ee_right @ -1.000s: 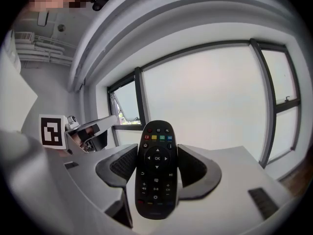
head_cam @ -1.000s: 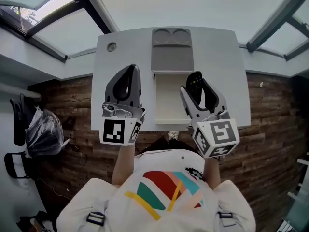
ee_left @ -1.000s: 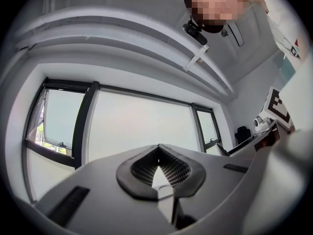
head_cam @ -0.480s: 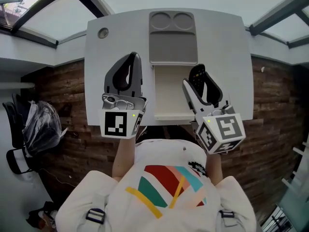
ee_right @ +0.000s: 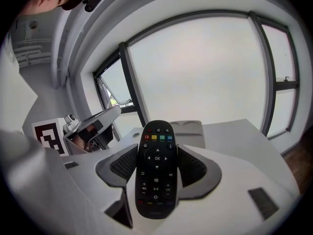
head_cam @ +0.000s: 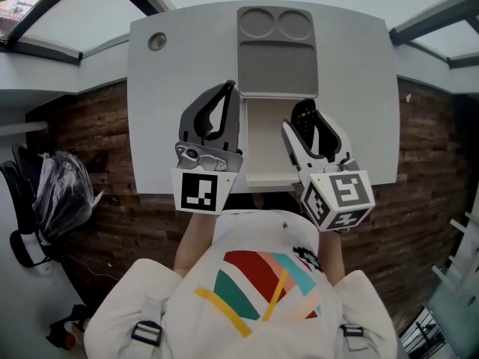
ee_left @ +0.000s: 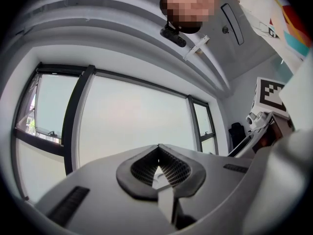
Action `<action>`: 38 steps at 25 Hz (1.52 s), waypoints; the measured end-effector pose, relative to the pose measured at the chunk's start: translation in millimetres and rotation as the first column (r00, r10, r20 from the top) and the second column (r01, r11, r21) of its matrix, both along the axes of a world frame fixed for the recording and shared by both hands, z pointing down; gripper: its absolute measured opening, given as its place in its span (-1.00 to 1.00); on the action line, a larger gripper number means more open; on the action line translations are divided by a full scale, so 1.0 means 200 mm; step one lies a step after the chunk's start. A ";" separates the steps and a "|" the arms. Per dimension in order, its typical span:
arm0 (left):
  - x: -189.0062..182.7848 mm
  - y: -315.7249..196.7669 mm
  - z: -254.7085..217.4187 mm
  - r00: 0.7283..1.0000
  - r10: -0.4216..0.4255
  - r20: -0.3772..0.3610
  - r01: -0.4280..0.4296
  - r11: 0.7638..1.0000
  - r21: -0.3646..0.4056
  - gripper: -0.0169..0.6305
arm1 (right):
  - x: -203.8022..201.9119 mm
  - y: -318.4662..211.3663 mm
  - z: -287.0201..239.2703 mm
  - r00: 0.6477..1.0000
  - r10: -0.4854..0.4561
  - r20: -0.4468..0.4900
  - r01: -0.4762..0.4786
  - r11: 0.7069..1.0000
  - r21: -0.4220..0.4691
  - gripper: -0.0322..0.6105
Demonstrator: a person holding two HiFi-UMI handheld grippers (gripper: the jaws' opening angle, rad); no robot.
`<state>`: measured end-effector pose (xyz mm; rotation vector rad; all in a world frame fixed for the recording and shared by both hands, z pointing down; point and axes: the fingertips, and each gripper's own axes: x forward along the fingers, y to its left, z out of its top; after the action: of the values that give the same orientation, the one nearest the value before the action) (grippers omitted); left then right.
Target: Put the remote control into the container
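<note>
The black remote control (head_cam: 303, 116) (ee_right: 156, 168) stands buttons-up between the pads of my right gripper (head_cam: 307, 126) (ee_right: 156, 160), which is shut on it. It hangs over the right edge of the open cream container (head_cam: 263, 176) at the table's front. Behind that lies a grey tray (head_cam: 278, 66) (ee_right: 188, 127) with two round recesses. My left gripper (head_cam: 227, 90) (ee_left: 157, 152) is shut and empty, its tips meeting. It is just left of the cream container, near the grey tray's corner.
The white table (head_cam: 168, 111) has a round grommet hole (head_cam: 156, 42) at its back left. Dark window frames run behind it. A wooden floor (head_cam: 97, 133) shows on both sides, with a black bag (head_cam: 56, 200) at the left. The person's body is at the table's front edge.
My left gripper has moved right, closer to the containers. The right gripper still holds the remote at the cream container's right edge. The head view has tilted slightly.
</note>
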<state>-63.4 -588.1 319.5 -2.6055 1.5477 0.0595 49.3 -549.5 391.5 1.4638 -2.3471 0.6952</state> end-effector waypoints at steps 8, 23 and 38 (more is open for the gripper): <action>-0.05 -0.03 0.10 1.000 0.018 0.007 -0.018 0.999 -0.044 -0.92 | -0.10 0.04 0.31 0.999 -0.027 -0.041 0.021 0.989 -0.148 -0.10; -0.13 -0.05 0.30 0.999 -0.016 0.038 0.021 0.992 -0.121 -0.93 | -0.16 0.11 0.81 0.959 -0.175 -0.222 0.086 0.929 -0.361 -0.10; -0.14 -0.09 0.34 0.999 -0.023 0.027 0.027 0.989 -0.144 -0.92 | -0.20 0.12 0.94 0.895 -0.268 -0.356 0.118 0.913 -0.391 -0.10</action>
<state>-91.2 -606.7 387.5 -2.6826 1.6339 -0.0914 10.1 -524.8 579.4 1.0686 -1.8936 0.6528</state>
